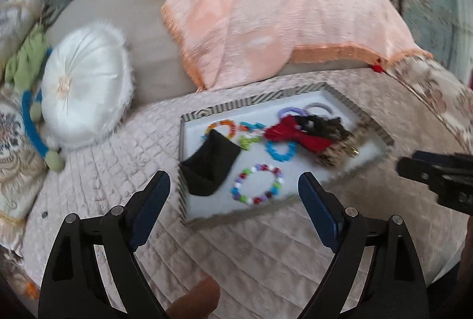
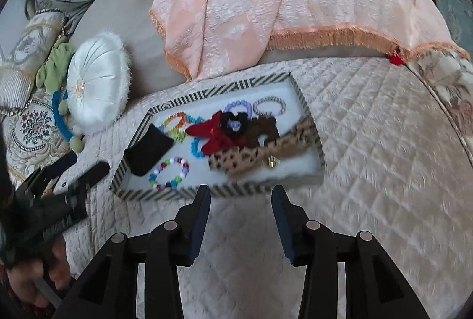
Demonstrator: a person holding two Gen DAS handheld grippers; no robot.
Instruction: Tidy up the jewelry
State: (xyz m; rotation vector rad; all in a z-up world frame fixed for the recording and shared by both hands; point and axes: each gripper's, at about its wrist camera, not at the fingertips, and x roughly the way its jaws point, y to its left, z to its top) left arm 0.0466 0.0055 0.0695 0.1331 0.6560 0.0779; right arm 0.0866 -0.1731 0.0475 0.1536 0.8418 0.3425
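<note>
A striped-rimmed tray [image 1: 236,106] [image 2: 207,92] lies on the quilted bed cover. In it are a multicolour bead bracelet [image 1: 240,177] [image 2: 180,161], a black pouch [image 1: 211,162] [image 2: 149,151], a blue bracelet [image 1: 280,151], a red bow [image 1: 295,132] [image 2: 215,132], a leopard-print band [image 2: 245,159] and several more hair ties and bracelets. My left gripper [image 1: 233,180] hovers wide open over the tray's near left corner, holding nothing. My right gripper [image 2: 241,191] stands partly open and empty just short of the tray's front rim.
A round white cushion [image 1: 85,91] [image 2: 97,88] sits left of the tray. A peach fringed cloth [image 1: 266,23] hangs behind it. Patterned pillows and a green and blue toy [image 2: 59,100] lie at the far left. A hand [image 2: 35,283] holds the left gripper.
</note>
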